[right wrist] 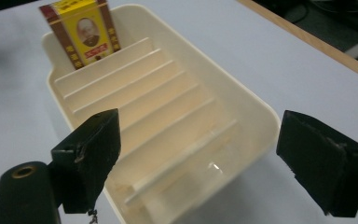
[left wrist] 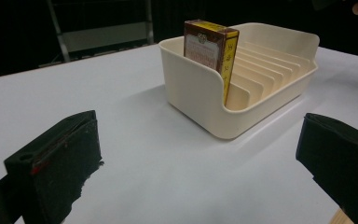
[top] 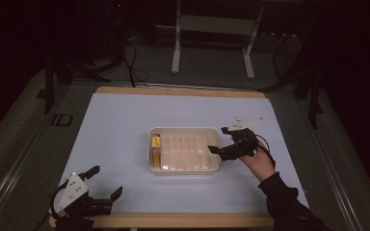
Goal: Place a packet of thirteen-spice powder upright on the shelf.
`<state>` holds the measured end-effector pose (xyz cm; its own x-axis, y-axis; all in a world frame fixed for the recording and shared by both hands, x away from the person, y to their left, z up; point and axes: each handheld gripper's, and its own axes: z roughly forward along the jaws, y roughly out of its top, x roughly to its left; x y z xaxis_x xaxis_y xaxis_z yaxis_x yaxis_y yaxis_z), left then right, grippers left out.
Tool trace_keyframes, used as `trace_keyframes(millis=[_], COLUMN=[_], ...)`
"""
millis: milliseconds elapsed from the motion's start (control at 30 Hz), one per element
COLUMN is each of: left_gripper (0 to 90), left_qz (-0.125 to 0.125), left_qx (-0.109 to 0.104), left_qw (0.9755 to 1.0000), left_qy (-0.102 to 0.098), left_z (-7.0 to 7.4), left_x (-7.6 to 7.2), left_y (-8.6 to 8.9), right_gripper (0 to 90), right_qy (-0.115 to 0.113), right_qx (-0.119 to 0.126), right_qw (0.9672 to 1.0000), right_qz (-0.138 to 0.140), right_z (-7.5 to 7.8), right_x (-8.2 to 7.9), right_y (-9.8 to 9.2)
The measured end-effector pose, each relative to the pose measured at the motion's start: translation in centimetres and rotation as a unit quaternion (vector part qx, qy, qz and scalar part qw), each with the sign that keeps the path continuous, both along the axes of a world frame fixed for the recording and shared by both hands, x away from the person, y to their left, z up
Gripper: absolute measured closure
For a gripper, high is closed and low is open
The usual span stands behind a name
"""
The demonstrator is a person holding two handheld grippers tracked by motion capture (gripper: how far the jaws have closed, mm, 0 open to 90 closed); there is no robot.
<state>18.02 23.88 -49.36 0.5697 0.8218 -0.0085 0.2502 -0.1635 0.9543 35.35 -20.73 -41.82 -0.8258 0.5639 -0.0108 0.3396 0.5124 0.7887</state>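
Open slots across the cream tray, its leftmost slot blocked by an upright box.

A dim room: grey floor, white metal frame behind the table.

A white tabletop with a light wooden edge along its far and near sides stands on a grey floor. Beyond it, in the dark background, stands a white metal frame with two legs, and black cables trail across the floor near the tabletop's far left corner
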Motion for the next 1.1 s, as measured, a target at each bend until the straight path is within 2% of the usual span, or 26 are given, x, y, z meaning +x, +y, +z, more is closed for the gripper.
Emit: trace_keyframes(millis=[300, 400, 567, 767, 800, 867, 967, 1100], left_gripper=[0.0, 0.0, 0.0, 0.0, 0.0, 0.0, 0.0, 0.1], left_qz=[-0.001, -0.002, -0.003, -0.004, -0.004, -0.005, -0.006, -0.007], left_qx=[0.001, 0.001, 0.001, 0.001, 0.0, 0.001, 0.003, 0.001], left_qw=[1.0, 1.0, 1.0, 1.0, 1.0, 1.0, 1.0, 1.0], left_qy=[-0.002, -0.002, -0.002, -0.003, -0.003, -0.003, -0.003, -0.003], left_z=[0.1, 0.1, 0.1, 0.1, 0.1, 0.1, 0.2, 0.1], left_x=[-0.1, -0.2, -0.2, -0.2, -0.2, -0.2, -0.2, -0.3], left_y=[0.0, 0.0, 0.0, 0.0, 0.0, 0.0, 0.0, 0.0], right_gripper=[13.6, 13.6, 13.6, 13.5, 13.5, 13.5, 13.6, 13.5], right_qy=[-0.019, -0.026, -0.031, -0.056, -0.056, -0.064, -0.064, -0.061], right_qx=[0.019, 0.013, 0.019, 0.03, 0.03, 0.031, 0.032, 0.021], right_qw=[0.9982, 0.9974, 0.9956, 0.9897, 0.9897, 0.9872, 0.9845, 0.9839], right_qz=[-0.054, -0.066, -0.086, -0.128, -0.128, -0.143, -0.16, -0.167], right_z=[-1.0, -1.3, -1.8, -2.6, -2.6, -2.7, -2.9, -3.5], right_x=[-1.7, -2.2, -3.1, -4.2, -4.2, -4.3, -4.5, -4.6], right_y=[-2.5, -3.0, -3.7, -5.0, -5.0, -5.4, -5.7, -6.0])
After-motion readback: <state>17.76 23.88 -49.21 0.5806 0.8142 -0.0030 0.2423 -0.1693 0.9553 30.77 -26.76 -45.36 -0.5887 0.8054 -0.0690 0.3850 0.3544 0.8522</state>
